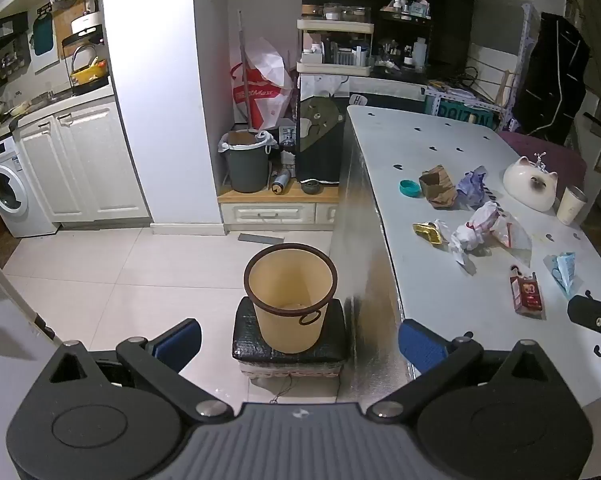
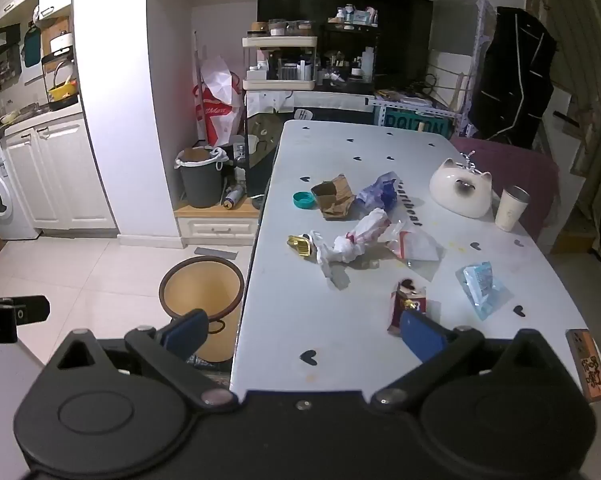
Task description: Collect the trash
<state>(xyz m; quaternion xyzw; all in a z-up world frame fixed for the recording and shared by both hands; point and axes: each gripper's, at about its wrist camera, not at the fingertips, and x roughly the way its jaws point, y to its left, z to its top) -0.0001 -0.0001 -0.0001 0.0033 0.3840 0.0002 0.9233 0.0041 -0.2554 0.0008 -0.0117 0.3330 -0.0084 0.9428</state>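
Trash lies scattered on the white table [image 2: 300,320]: a red carton [image 2: 404,300], a crumpled white wrapper [image 2: 352,244], a gold wrapper [image 2: 300,245], a brown paper bag [image 2: 332,196], a purple wrapper [image 2: 376,192], a teal lid [image 2: 303,200], a clear plastic bag [image 2: 414,244] and a blue packet [image 2: 480,288]. A tan bin [image 1: 290,296] with a dark rim stands on a black stool [image 1: 288,354] left of the table. My left gripper [image 1: 298,342] hangs open above the bin. My right gripper [image 2: 304,334] is open over the table's near edge, its right finger beside the red carton.
A white cat-shaped dish [image 2: 460,192] and a cream cup [image 2: 510,208] stand at the table's far right. A grey bin [image 1: 246,164] sits on a low wooden step by the wall. Kitchen cabinets and a washing machine [image 1: 4,192] line the left. Pale tiled floor [image 1: 120,280] spreads between.
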